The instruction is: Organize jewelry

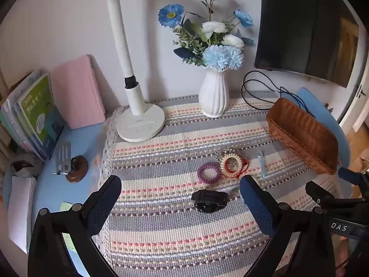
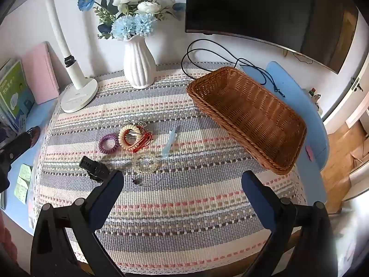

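Observation:
Jewelry lies on a striped woven cloth: a purple coil band, a cream coil band with a red cord bracelet over it, a black watch, a clear bead bracelet, a pale blue clip and a small dark bead. An empty wicker basket stands at the right. My left gripper is open, just before the watch. My right gripper is open and empty, near the bead.
A white vase of blue flowers and a white lamp base stand at the back. A pink case, books, a dark monitor and a black cable line the wall.

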A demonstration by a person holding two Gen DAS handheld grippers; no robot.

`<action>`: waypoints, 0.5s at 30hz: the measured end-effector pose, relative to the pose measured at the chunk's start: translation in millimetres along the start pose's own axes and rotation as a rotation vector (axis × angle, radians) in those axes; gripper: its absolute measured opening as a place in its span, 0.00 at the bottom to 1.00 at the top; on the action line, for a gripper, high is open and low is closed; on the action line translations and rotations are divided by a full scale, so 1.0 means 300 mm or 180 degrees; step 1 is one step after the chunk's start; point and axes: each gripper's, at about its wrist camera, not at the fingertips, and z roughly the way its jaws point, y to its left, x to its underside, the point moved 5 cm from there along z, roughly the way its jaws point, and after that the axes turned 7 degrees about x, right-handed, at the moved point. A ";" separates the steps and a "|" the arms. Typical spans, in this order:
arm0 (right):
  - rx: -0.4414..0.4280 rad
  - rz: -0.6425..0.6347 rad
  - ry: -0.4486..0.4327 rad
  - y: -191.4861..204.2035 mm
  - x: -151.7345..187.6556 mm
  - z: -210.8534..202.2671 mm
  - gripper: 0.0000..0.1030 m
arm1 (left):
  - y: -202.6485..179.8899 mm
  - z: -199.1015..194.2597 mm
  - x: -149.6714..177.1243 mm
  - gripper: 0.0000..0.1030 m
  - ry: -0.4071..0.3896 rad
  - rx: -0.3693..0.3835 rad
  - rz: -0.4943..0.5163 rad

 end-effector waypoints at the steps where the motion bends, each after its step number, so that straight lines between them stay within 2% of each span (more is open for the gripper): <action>1: 0.0002 0.0000 0.0007 0.001 0.001 0.003 0.99 | -0.003 0.001 0.000 0.99 -0.0001 -0.0004 0.0011; 4: 0.0013 0.0009 0.0067 0.006 0.009 0.016 0.99 | -0.022 0.006 -0.010 0.99 0.0019 0.0024 -0.0035; 5: 0.0011 0.0004 0.0050 0.015 0.003 0.001 0.99 | -0.042 -0.004 0.009 0.99 -0.0069 0.0012 -0.0052; 6: -0.0031 0.0024 0.0041 0.008 0.010 0.005 0.99 | -0.053 -0.001 0.012 0.99 -0.0055 0.0003 -0.0074; 7: -0.0029 0.0021 0.0021 0.008 0.014 0.003 0.99 | -0.021 -0.013 0.017 0.99 -0.0050 0.0127 -0.0185; 10: -0.0011 -0.0021 0.0041 0.010 0.025 0.005 0.99 | 0.015 0.014 0.031 0.99 0.0046 0.0260 -0.0309; 15: 0.0000 -0.0036 0.0078 0.009 0.036 0.018 0.99 | 0.065 0.027 0.036 0.99 0.0111 0.0310 -0.0432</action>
